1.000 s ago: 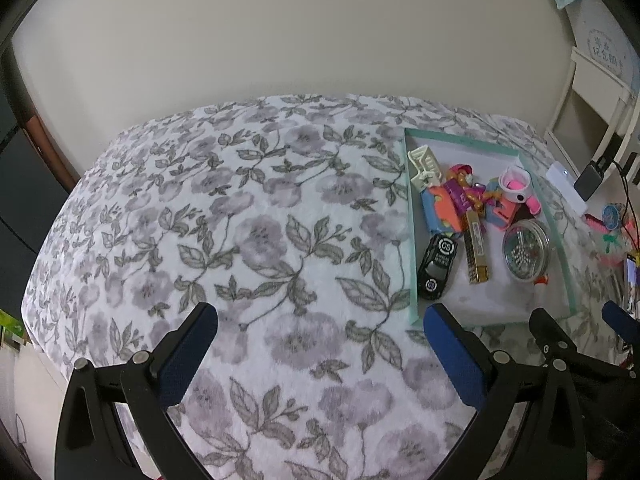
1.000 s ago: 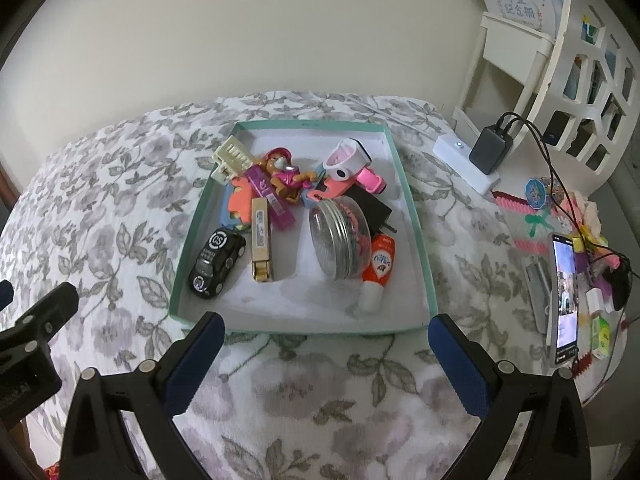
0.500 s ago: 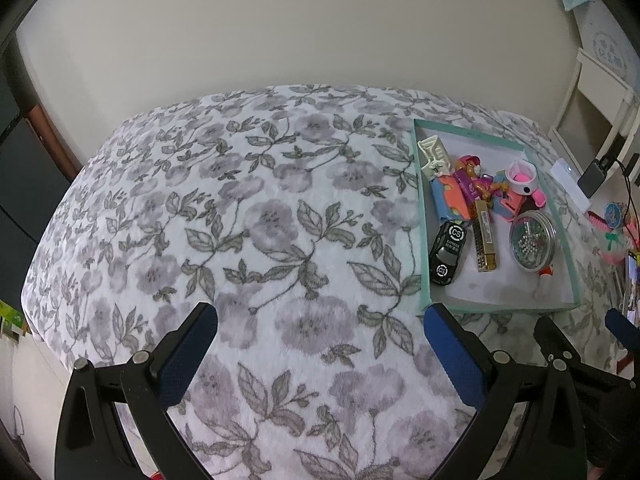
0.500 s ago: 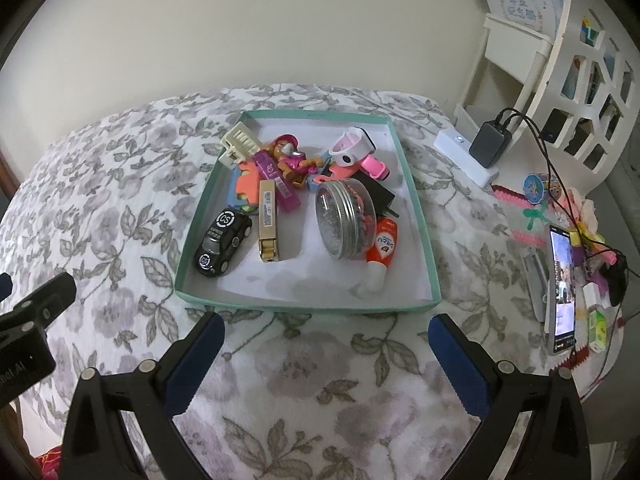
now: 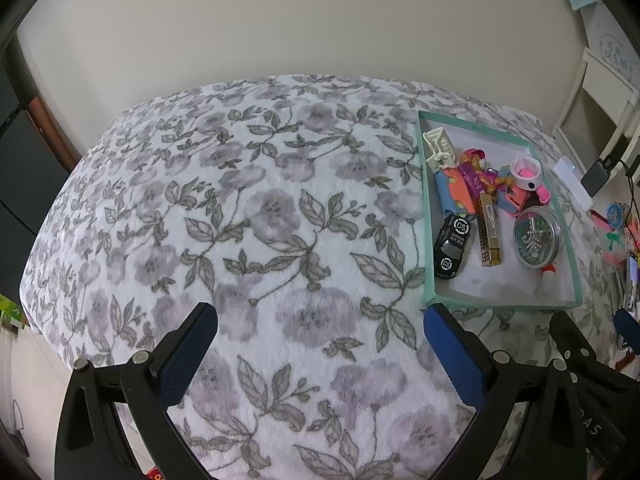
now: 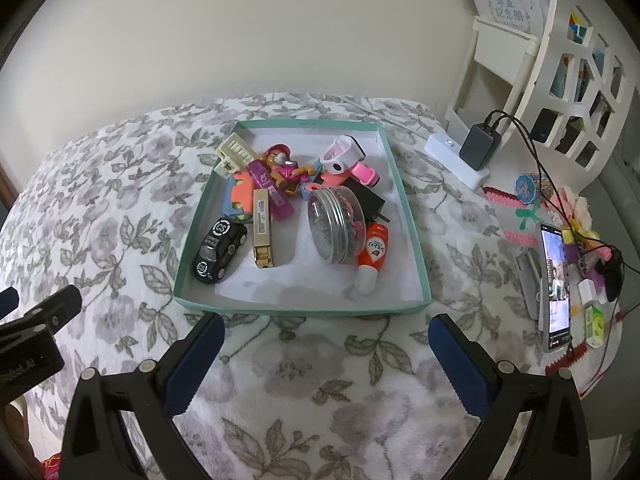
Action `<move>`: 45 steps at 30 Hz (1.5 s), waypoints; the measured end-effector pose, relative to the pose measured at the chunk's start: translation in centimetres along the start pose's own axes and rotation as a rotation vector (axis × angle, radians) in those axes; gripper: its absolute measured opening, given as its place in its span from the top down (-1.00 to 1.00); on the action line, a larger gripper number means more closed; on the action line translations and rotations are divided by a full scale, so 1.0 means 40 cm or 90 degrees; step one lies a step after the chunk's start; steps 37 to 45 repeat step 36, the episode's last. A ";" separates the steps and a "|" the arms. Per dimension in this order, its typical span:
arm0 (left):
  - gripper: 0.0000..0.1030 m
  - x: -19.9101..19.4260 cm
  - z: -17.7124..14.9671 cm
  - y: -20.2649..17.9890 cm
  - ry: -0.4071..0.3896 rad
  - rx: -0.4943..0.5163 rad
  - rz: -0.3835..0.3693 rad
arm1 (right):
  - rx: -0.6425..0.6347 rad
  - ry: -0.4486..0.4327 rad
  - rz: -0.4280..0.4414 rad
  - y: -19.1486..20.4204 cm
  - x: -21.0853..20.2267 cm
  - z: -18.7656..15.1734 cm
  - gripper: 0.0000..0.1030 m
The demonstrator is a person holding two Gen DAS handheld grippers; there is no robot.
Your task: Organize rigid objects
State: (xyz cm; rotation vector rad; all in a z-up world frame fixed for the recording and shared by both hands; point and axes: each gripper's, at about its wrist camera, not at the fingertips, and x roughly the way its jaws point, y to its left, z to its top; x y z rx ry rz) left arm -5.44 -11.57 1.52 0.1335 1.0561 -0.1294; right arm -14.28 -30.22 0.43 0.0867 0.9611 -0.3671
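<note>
A teal-walled box (image 6: 302,307) (image 5: 428,208) lies on a floral blanket and holds several small items: a black toy car (image 6: 219,249) (image 5: 452,246), a gold bar-shaped piece (image 6: 263,232), a clear round jar with a metal lid (image 6: 334,225) (image 5: 535,237), a red-and-white glue tube (image 6: 372,254), a pink figure (image 6: 282,168), a cream comb-like piece (image 6: 236,154) and a pink-and-white gadget (image 6: 346,158). My right gripper (image 6: 326,338) is open just short of the box's near wall. My left gripper (image 5: 320,328) is open over bare blanket, left of the box.
The blanket (image 5: 248,216) covers a raised surface that drops off at the left and near edges. To the right lie a white power strip with a charger (image 6: 466,156), a lit phone (image 6: 555,284), cables and small trinkets. A white shelf (image 6: 560,60) stands behind them.
Both grippers have drawn back and up from the box, which now looks smaller and farther. Both stay open and the items in the box have not moved.
</note>
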 end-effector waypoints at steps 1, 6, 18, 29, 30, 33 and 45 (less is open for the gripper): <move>-0.99 0.001 0.000 0.000 0.002 0.000 0.000 | 0.000 0.000 0.000 0.000 0.000 0.000 -1.00; -0.99 0.007 0.000 0.007 0.010 -0.007 0.001 | 0.001 0.000 0.000 0.001 0.000 0.000 -1.00; -0.99 0.014 0.000 0.010 0.020 -0.013 0.000 | -0.010 0.007 0.006 0.005 0.007 0.001 -1.00; -0.99 0.017 0.000 0.007 0.023 -0.011 0.009 | -0.015 0.011 0.009 0.010 0.014 0.001 -1.00; -0.99 0.018 -0.001 0.006 0.023 -0.010 0.011 | -0.015 0.011 0.009 0.010 0.014 0.001 -1.00; -0.99 0.013 -0.001 0.010 0.017 -0.013 0.018 | -0.015 0.012 0.010 0.011 0.015 0.001 -1.00; -0.99 0.016 0.001 0.012 0.023 -0.013 0.002 | -0.014 0.012 0.009 0.011 0.014 0.001 -1.00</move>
